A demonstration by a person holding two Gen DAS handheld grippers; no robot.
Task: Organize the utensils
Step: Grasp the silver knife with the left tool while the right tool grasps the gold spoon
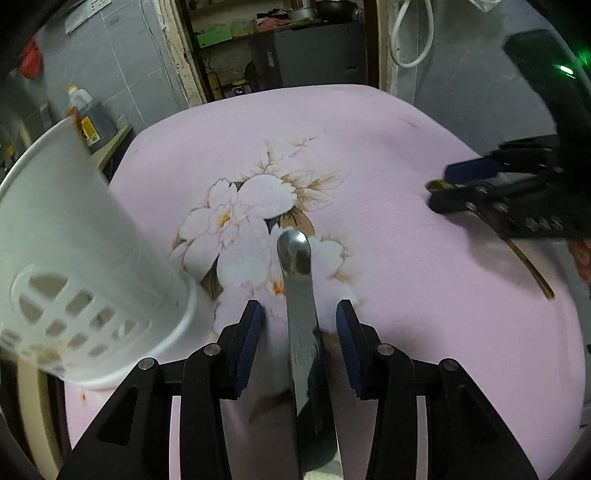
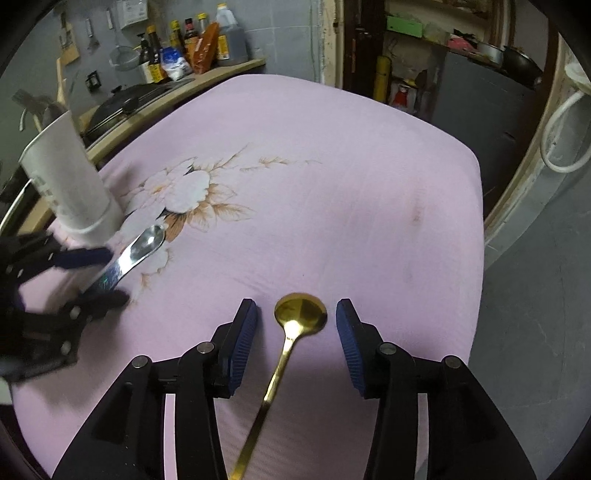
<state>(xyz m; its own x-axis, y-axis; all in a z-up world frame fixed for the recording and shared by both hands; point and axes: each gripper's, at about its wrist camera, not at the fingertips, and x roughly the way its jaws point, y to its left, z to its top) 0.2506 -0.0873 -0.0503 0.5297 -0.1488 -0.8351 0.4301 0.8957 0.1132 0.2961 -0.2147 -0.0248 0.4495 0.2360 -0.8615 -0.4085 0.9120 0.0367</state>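
A silver spoon (image 1: 298, 295) lies on the pink flowered cloth (image 1: 388, 147), its handle running back between the fingers of my left gripper (image 1: 300, 347), which is open around it. A white perforated utensil holder (image 1: 70, 258) stands just to the left. A gold spoon (image 2: 291, 332) lies on the cloth between the fingers of my right gripper (image 2: 297, 343), also open. In the right wrist view the left gripper (image 2: 99, 273), silver spoon (image 2: 140, 247) and holder (image 2: 70, 177) show at the left. In the left wrist view the right gripper (image 1: 443, 192) straddles the gold spoon (image 1: 532, 266).
A counter with sauce bottles (image 2: 195, 40) and a black pan (image 2: 118, 107) stands behind the table's left side. A doorway with shelves (image 1: 280, 44) is beyond the far edge. A white cable (image 1: 413, 33) hangs at the right. The table edge drops off to a grey floor (image 2: 535, 295).
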